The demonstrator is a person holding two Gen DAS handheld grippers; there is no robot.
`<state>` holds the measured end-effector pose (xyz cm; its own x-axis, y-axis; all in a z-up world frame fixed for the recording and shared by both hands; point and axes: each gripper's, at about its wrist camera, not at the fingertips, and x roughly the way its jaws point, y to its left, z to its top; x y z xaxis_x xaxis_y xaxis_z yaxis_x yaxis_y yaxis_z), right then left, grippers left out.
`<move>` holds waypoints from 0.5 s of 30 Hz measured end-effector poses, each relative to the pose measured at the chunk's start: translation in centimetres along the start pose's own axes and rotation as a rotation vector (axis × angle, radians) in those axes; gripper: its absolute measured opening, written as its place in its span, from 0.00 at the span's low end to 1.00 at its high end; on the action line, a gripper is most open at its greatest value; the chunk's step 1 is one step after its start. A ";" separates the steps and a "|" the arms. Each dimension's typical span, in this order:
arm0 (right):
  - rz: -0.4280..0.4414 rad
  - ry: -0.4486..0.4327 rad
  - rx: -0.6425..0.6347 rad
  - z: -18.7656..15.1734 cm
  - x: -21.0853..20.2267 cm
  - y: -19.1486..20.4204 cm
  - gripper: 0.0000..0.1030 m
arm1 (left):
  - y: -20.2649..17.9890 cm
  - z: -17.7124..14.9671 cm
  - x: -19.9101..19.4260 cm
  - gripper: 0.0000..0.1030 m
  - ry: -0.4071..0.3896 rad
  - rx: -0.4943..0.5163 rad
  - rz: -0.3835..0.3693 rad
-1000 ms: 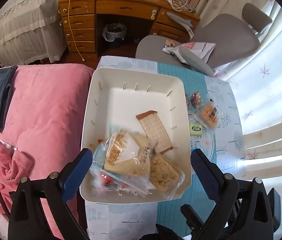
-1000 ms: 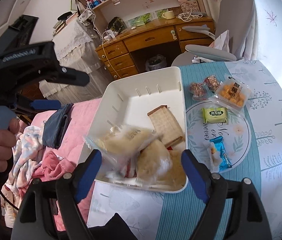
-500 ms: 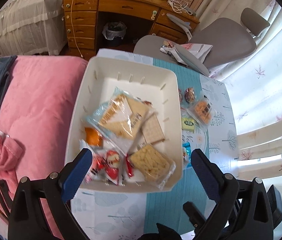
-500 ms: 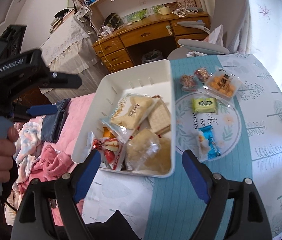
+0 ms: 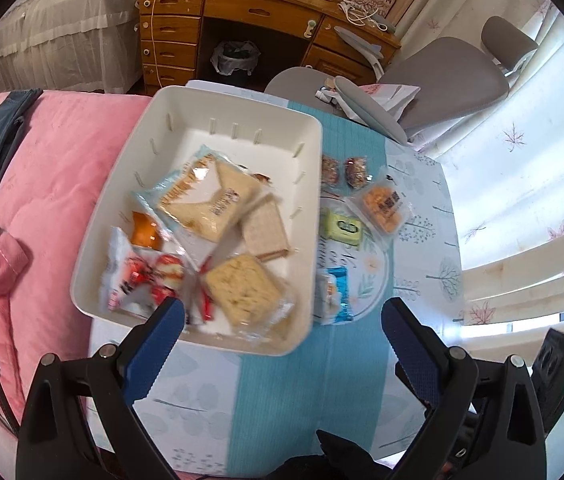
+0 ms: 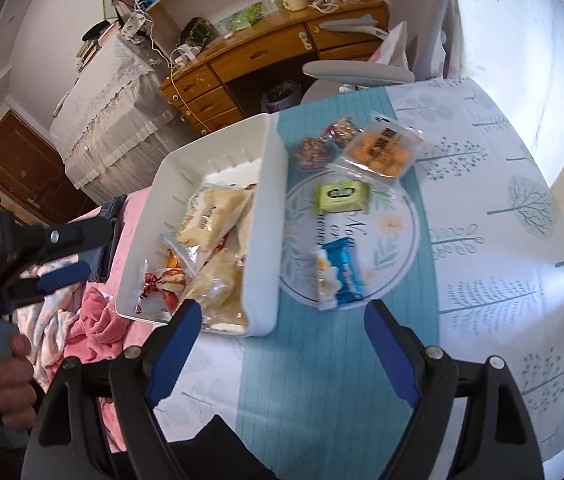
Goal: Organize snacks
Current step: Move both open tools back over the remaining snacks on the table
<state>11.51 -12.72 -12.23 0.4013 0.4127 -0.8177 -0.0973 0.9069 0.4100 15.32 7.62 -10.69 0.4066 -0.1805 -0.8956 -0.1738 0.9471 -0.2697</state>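
Observation:
A white bin (image 5: pixel 218 120) (image 6: pixel 266 216) sits on the table's left side and holds several snack packets: a pale bread pack (image 5: pixel 210 200), a cracker (image 5: pixel 266 228), a biscuit pack (image 5: pixel 242 288) and a red-and-white pack (image 5: pixel 142 280). On the table to its right lie a blue packet (image 5: pixel 335 294) (image 6: pixel 339 276), a green packet (image 5: pixel 341 228) (image 6: pixel 341 198), an orange snack pack (image 5: pixel 385 204) (image 6: pixel 381 148) and two small brown packets (image 5: pixel 341 170). My left gripper (image 5: pixel 282 320) is open and empty above the bin's near edge. My right gripper (image 6: pixel 283 330) is open and empty, short of the blue packet.
A pink quilt (image 5: pixel 42 168) lies left of the table. A grey office chair (image 5: pixel 433 80) and a wooden desk (image 5: pixel 250 12) stand beyond the table. Curtains (image 5: pixel 529 168) hang to the right. The left gripper's body shows at the left of the right wrist view (image 6: pixel 22 252).
Both grippers have pulled back and risen from the bin. The bread pack that was between the fingers now lies in the bin. The right view has shifted towards the loose packets.

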 end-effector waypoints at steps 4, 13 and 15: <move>0.007 0.032 0.023 1.6 -0.6 -2.8 0.82 | -2.3 -0.9 0.4 0.96 -0.027 -0.011 0.012; -0.032 0.114 0.108 6.0 -0.5 -8.7 0.82 | -7.5 -2.8 3.0 0.96 -0.110 -0.037 0.047; -0.009 0.145 0.143 7.0 0.0 -10.0 0.82 | -8.6 -3.1 4.1 0.96 -0.109 -0.041 0.051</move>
<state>18.80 -22.42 -13.49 0.2655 0.4215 -0.8671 0.0400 0.8938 0.4467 15.67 -2.10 -13.12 0.4911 -0.1003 -0.8653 -0.2321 0.9424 -0.2409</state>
